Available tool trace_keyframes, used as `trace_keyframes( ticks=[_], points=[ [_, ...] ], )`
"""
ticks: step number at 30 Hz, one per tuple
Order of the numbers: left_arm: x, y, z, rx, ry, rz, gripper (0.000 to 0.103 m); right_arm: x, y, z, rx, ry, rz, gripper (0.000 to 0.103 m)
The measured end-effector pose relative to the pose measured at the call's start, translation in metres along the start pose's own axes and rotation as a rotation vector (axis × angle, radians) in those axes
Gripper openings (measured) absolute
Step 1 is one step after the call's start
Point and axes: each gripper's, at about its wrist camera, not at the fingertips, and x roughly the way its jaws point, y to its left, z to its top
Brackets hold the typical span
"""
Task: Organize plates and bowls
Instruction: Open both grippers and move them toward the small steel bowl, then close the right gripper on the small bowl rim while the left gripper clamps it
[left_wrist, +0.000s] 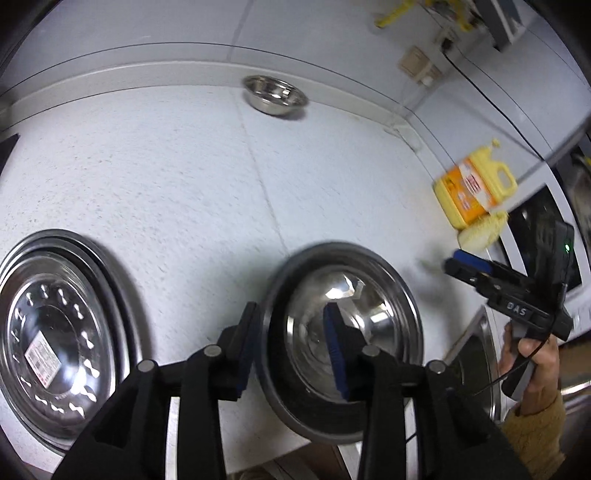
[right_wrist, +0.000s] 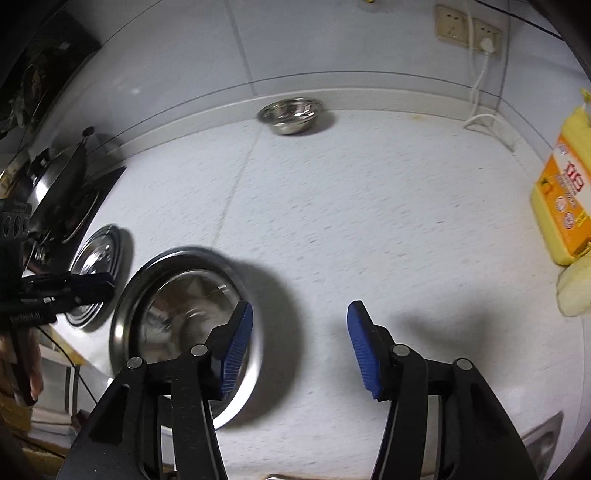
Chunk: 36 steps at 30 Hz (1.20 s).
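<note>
A steel bowl (left_wrist: 369, 306) sits on the white counter near its front edge. My left gripper (left_wrist: 293, 343) is open and straddles the bowl's left rim: one finger is outside, the other inside, and neither pad presses on the rim. A stack of steel plates (left_wrist: 55, 332) with a sticker lies to the left. A small steel bowl (left_wrist: 275, 95) stands by the back wall. In the right wrist view my right gripper (right_wrist: 301, 343) is open over bare counter, just right of the steel bowl (right_wrist: 177, 306), with nothing between its fingers. The plates (right_wrist: 98, 258) and the small bowl (right_wrist: 291, 112) show there too.
A yellow detergent jug (right_wrist: 565, 195) and a pale sponge (left_wrist: 480, 230) stand at the right. A sink (left_wrist: 476, 369) lies at the front right. A stove with a wok (right_wrist: 62, 192) is at the left. Wall sockets with a cord (right_wrist: 469, 29) are behind.
</note>
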Motion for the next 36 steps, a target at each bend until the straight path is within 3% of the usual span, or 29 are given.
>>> trace_keyframes(
  ticks=[8,13,21,26,33,36],
  points=[
    [0.018,0.008,0.023,-0.086,0.015,-0.042,0.034,-0.007,-0.044,0.024,0.043,-0.045,-0.075,0.049],
    [0.040,0.011,0.047,-0.142,0.026,-0.068,0.034,-0.004,-0.063,0.045,0.025,-0.064,-0.166,0.049],
    [0.079,0.034,0.101,-0.236,0.055,-0.092,0.034,0.035,-0.098,0.096,-0.038,-0.125,-0.290,0.055],
    [0.099,0.055,0.140,-0.282,0.016,-0.102,0.034,0.073,-0.114,0.135,0.008,-0.120,-0.239,0.055],
    [0.129,0.088,0.189,-0.429,-0.084,-0.263,0.034,0.121,-0.104,0.187,0.055,-0.146,-0.001,0.055],
    [0.141,0.089,0.215,-0.433,-0.110,-0.314,0.034,0.141,-0.087,0.200,0.027,-0.138,0.079,0.055]
  ],
)
